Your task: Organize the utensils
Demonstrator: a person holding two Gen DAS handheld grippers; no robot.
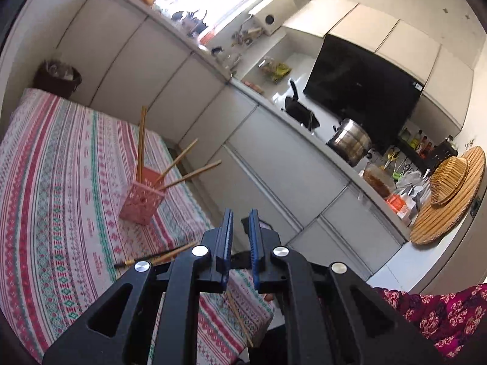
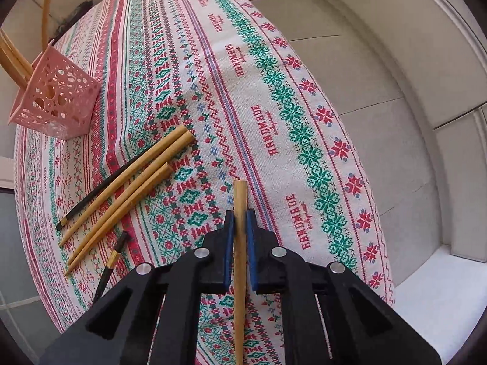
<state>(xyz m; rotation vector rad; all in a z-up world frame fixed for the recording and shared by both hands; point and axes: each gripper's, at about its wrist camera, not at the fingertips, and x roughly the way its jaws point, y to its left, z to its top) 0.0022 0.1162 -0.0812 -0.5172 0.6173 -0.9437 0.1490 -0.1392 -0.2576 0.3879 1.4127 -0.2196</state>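
Right gripper (image 2: 240, 220) pinches one tan wooden chopstick (image 2: 239, 261) between its blue pads at lower centre; left gripper (image 1: 240, 222) hangs slightly parted, holding nothing.
Only the right view shows the loose chopsticks (image 2: 127, 188) on the woven patterned tablecloth (image 2: 274, 97), left of centre. The perforated pink holder (image 2: 56, 97), upper left, has sticks in it; only the left view shows the steel pot (image 1: 350, 143).

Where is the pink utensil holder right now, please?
In the right wrist view, the pink utensil holder stands at upper left on the tablecloth, beyond the loose chopsticks.
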